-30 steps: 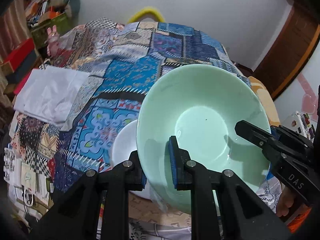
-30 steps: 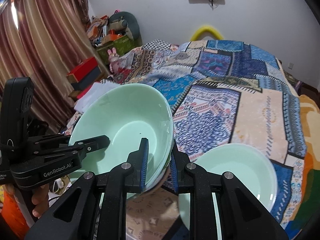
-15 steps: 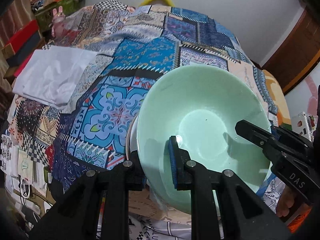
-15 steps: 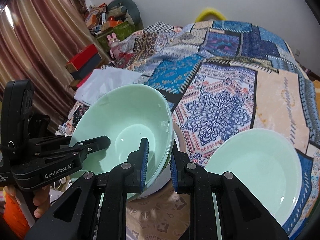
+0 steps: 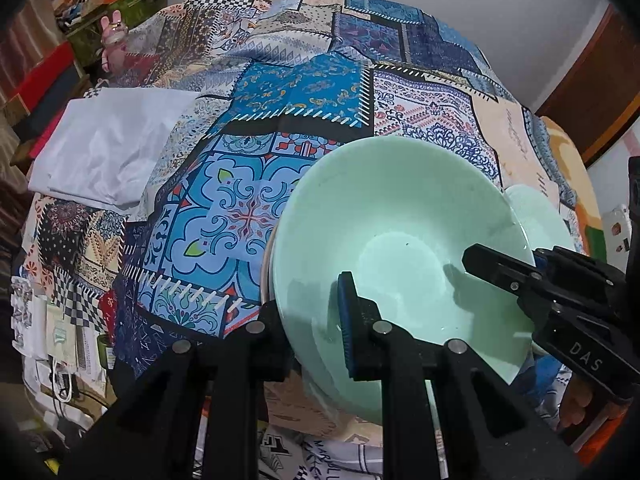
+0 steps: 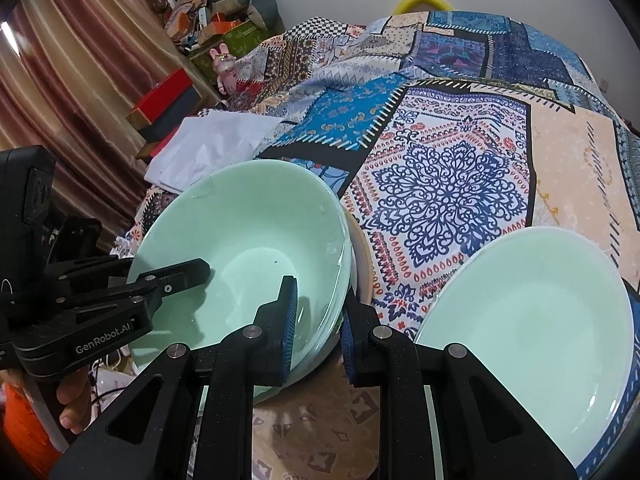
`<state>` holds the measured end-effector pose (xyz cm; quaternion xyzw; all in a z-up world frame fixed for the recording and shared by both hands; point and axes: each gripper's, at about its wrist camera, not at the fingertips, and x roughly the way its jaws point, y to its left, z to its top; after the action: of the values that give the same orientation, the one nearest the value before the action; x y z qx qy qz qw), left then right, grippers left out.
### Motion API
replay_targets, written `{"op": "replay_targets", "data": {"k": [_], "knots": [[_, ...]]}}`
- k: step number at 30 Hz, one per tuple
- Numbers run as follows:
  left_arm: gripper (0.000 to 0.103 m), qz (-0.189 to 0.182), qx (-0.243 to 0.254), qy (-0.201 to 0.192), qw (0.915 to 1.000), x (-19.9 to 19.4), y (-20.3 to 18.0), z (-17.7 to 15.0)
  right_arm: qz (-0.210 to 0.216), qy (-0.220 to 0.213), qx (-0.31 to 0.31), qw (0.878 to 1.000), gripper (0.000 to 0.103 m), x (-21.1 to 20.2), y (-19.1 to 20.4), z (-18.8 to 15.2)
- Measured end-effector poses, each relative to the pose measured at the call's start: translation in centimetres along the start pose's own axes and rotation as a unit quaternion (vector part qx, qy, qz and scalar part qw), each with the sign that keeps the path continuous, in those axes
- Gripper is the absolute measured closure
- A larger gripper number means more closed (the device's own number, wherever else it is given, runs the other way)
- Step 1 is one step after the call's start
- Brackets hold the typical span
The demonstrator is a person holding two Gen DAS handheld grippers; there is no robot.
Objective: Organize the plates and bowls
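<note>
A pale green bowl [image 5: 396, 248] is held by both grippers at opposite rims over a bed. My left gripper [image 5: 310, 320] is shut on its near rim. My right gripper [image 6: 318, 328] is shut on the same bowl [image 6: 244, 248], with one pad inside and one outside. The bowl sits in a white bowl [image 5: 267, 264], of which only a thin rim shows. A wide pale green plate [image 6: 532, 320] lies on the bedspread to the right; its edge shows behind the bowl in the left wrist view [image 5: 540, 216].
A patchwork bedspread [image 5: 280, 92] covers the bed. A folded white cloth [image 5: 108, 156] lies at its left. Boxes and a pink toy rabbit [image 6: 224, 68] stand by the curtain. Papers and cables [image 5: 56, 340] lie at the lower left.
Both grippers have lowered the green bowl onto the white bowl, which is now almost hidden beneath it. The green plate has come closer in the right wrist view.
</note>
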<state>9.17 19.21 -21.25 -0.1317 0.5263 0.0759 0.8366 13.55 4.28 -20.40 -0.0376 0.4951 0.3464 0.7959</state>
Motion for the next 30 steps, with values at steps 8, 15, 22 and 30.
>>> {"op": "replay_targets", "data": {"k": [8,15,22,30], "knots": [[0.085,-0.005,-0.006,0.008,0.9999,-0.1,0.1,0.3,-0.011,0.001,-0.008,1.0,0.084,-0.1,-0.4,-0.4],[0.085,-0.005,-0.013,0.009,0.9999,-0.5,0.1,0.3,-0.011,0.002,-0.014,1.0,0.082,-0.1,-0.4,-0.4],[0.085,0.0,-0.018,-0.005,0.9998,-1.7,0.4,0.3,-0.017,-0.01,-0.018,1.0,0.081,-0.8,-0.5,-0.3],[0.073,0.028,-0.006,-0.039,0.9988,-3.3,0.7,0.2,-0.018,-0.021,-0.02,0.999,0.078,-1.7,-0.8,-0.3]]}}
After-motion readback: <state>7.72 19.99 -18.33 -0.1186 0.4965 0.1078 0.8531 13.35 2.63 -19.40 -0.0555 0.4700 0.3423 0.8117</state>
